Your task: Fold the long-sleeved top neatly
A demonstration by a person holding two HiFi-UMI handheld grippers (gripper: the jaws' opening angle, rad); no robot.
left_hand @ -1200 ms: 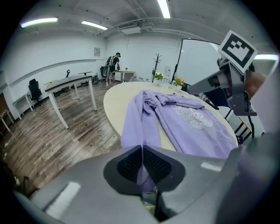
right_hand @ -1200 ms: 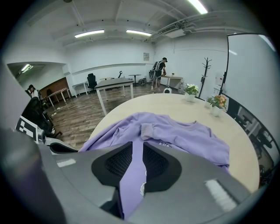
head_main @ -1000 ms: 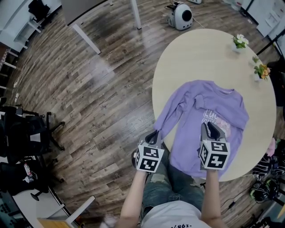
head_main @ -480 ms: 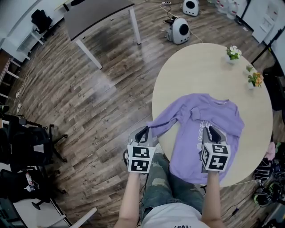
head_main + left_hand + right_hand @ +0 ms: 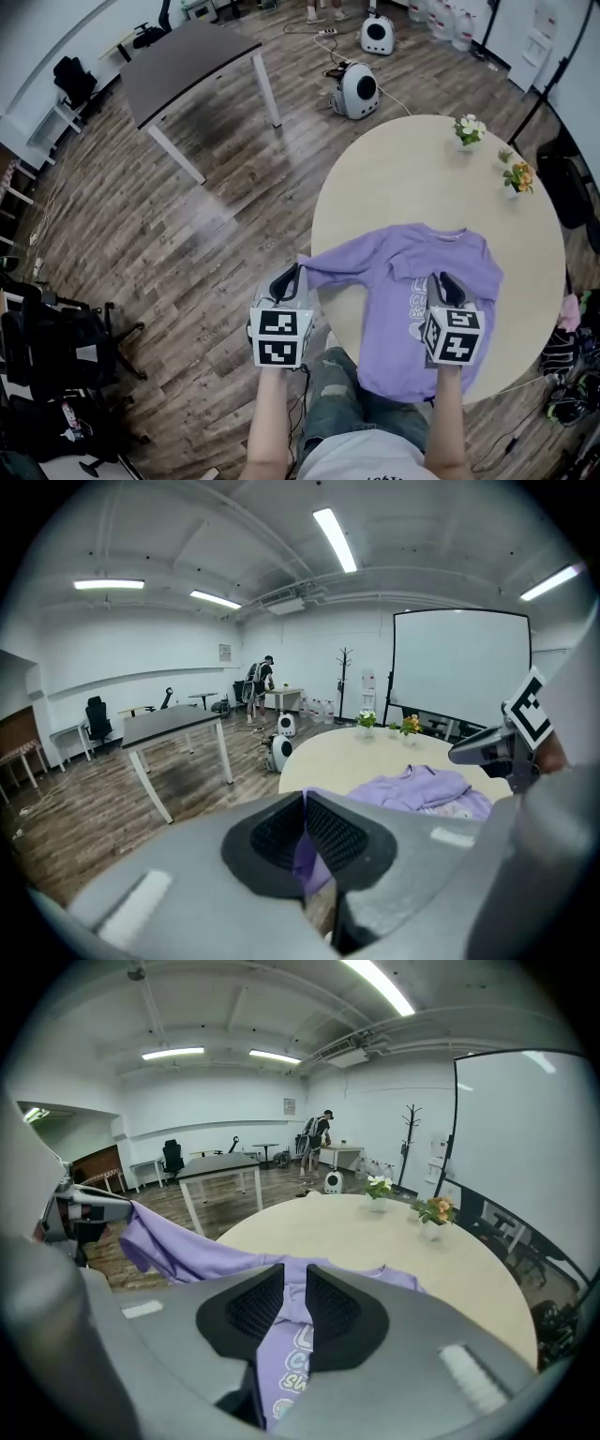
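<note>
On the round table (image 5: 412, 169), the purple long-sleeved top (image 5: 398, 267) lies print side up, its lower part reaching the near edge. The left gripper (image 5: 289, 277) has its jaws pinched on the cuff of one sleeve (image 5: 328, 267), stretched out past the table's left edge over the wooden floor (image 5: 187, 225). The right gripper (image 5: 442, 284) clamps fabric at the printed chest, jaws narrow.

Purple long-sleeved top (image 5: 187, 1251): white chest lettering (image 5: 292, 1358), partly hidden behind the right gripper (image 5: 295, 1283). Only the fragments "L", "CO" and "SW" can be made out, no whole word.
Left marker cube (image 5: 279, 337) and right marker cube (image 5: 453, 335): black-and-white square codes, no letters or numerals.
Wall plaque (image 5: 225, 652): too small to read.
</note>
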